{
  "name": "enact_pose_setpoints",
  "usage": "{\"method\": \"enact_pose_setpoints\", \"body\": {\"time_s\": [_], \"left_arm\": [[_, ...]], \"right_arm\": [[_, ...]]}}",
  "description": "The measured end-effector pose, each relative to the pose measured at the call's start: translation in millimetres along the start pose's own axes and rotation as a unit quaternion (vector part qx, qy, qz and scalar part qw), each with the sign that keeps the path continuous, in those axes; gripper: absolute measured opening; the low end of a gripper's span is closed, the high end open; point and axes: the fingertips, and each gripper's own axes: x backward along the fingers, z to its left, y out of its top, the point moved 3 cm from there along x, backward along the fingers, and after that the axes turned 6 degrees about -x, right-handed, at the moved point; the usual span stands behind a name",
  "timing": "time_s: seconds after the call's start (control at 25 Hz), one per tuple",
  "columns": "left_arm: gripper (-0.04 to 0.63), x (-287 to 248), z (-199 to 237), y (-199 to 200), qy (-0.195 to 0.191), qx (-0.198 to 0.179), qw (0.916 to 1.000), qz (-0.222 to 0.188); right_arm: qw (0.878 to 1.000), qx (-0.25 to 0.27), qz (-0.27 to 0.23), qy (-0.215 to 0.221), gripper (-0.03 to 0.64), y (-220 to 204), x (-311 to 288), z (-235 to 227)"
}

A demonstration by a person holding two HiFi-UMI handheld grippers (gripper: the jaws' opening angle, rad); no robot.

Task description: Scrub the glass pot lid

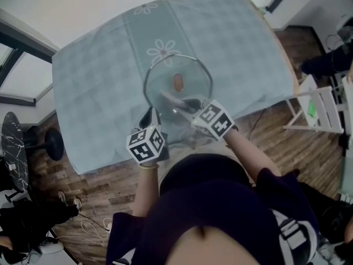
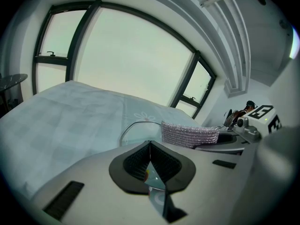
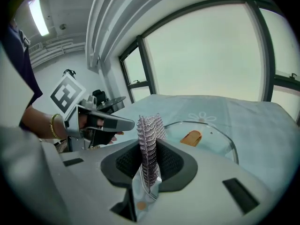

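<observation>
**Lid pinched, scourer clamped**

My left gripper [image 2: 150,159] has its jaws closed tight on the near rim of the glass pot lid [image 1: 177,95]. The lid, with its orange knob [image 3: 191,138], is over the middle of the cloth-covered worktop [image 1: 94,93]. My right gripper [image 3: 149,156] has its jaws clamped on a silvery mesh scourer [image 3: 150,130], which stands upright beside the lid's near edge.

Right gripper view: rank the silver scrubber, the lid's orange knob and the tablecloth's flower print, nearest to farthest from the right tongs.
1. Silver scrubber, clamped in the right tongs.
2. Orange knob, ahead, slightly right.
3. Flower print, beyond the knob.
</observation>
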Motion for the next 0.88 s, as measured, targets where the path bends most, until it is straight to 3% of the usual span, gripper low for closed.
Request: {"method": "enact_pose_setpoints", "body": {"time_s": [0.4,0.88], "left_arm": [[0.002,-9,11,8,0.005,0.015,0.9999,0.001],[0.000,-24,27,16,0.012,0.022,0.9996,0.012]], "right_arm": [[0.999,0.046,-0.010,-0.023,0.080,44,-14,-26],[0.997,0.058,-0.005,-0.043,0.080,84,-45,-65]]}}
